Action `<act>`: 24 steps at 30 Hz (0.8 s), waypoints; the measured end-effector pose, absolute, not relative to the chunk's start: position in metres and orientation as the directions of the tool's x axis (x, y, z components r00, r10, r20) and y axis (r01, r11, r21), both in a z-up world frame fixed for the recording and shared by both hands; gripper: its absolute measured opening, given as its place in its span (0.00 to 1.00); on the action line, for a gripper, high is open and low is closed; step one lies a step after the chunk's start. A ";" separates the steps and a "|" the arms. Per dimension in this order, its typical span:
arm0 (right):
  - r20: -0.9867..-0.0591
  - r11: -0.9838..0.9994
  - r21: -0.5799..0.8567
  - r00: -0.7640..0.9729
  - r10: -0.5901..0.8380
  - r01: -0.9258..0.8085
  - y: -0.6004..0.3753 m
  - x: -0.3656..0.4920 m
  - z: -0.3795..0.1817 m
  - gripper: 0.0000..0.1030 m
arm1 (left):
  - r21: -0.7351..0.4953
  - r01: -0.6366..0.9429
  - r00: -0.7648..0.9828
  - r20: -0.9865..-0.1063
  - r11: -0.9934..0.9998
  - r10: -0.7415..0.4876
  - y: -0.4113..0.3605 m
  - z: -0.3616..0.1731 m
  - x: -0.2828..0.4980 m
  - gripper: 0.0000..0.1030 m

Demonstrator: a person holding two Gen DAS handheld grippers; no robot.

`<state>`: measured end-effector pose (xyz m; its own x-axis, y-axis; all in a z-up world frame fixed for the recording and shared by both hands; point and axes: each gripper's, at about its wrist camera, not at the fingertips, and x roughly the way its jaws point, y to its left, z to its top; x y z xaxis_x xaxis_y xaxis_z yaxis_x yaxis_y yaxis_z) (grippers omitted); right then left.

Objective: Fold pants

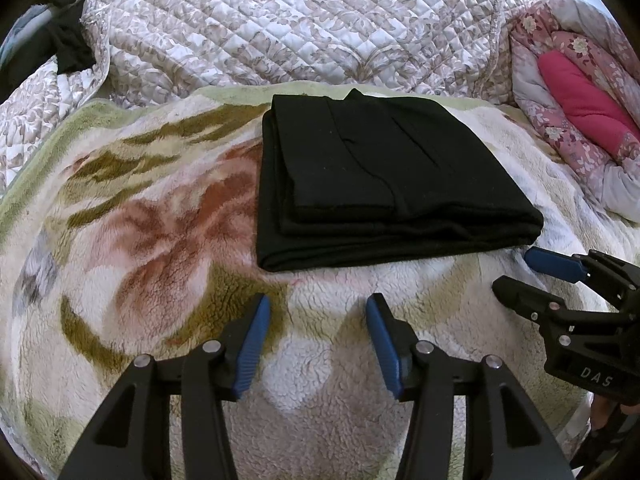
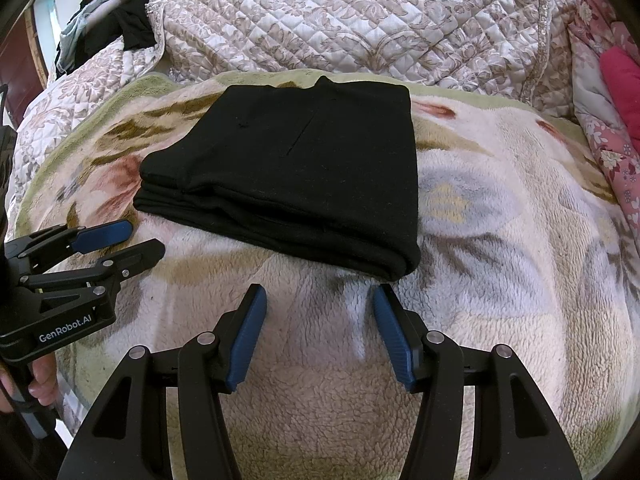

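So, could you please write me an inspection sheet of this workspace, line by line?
Surface: fleece blanket with a floral print, spread over the bed.
Job's things: black pants folded into a compact stack, lying flat on the blanket.
Clutter: dark clothes piled at the far left.
Grippers: left gripper open, empty, short of the pants; right gripper open, empty, near the pants' corner.
Cables: nothing seen.
Surroundings: quilted bedspread behind; pink floral quilt at right.
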<state>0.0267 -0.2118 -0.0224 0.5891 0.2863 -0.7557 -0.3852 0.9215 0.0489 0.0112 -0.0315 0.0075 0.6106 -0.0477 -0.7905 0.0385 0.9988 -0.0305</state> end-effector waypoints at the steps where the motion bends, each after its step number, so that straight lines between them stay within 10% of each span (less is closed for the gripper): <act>1: -0.756 0.922 0.049 0.589 0.286 -0.385 -0.211 0.027 -0.022 0.55 | -0.031 0.039 0.610 -0.791 0.999 -0.048 -0.031 0.007 0.012 0.52; 24: -0.755 0.922 0.048 0.590 0.286 -0.385 -0.212 0.026 -0.022 0.55 | -0.018 0.043 0.606 -0.794 0.999 -0.040 -0.029 0.006 0.012 0.53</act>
